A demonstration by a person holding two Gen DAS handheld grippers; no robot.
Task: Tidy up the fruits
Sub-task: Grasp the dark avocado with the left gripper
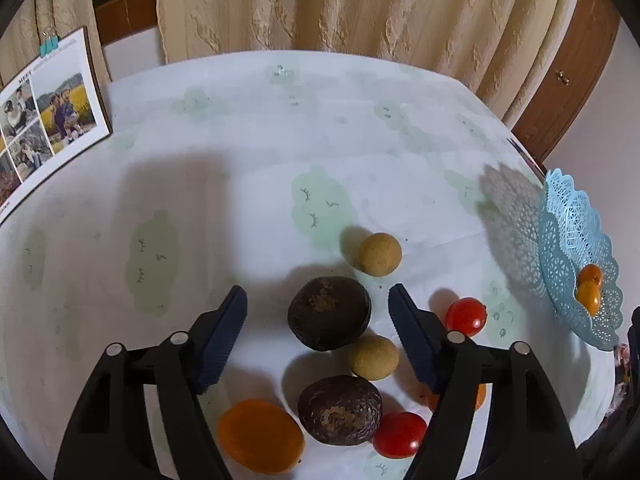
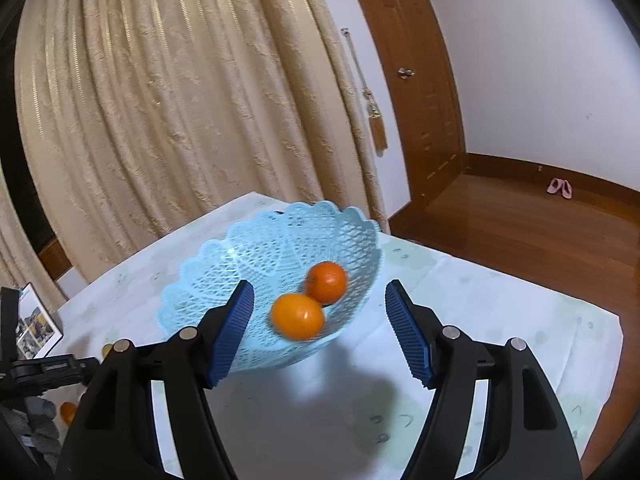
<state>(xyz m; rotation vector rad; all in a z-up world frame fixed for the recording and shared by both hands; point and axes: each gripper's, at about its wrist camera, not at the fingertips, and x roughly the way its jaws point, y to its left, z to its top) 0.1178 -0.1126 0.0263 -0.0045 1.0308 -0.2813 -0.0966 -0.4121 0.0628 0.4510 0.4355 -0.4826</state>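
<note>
My left hand-held gripper (image 1: 318,312) hangs open around a dark brown fruit (image 1: 329,313) on the table (image 1: 240,184), pads clear. My right hand-held gripper (image 2: 320,312), open and empty, faces the blue basket (image 2: 208,280) holding two oranges (image 2: 298,316).

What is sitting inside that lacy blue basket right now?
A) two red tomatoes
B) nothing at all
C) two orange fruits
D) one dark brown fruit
C: the right wrist view shows two orange fruits lying side by side in the blue basket, while the red, tan and dark brown fruits lie on the table.
</note>
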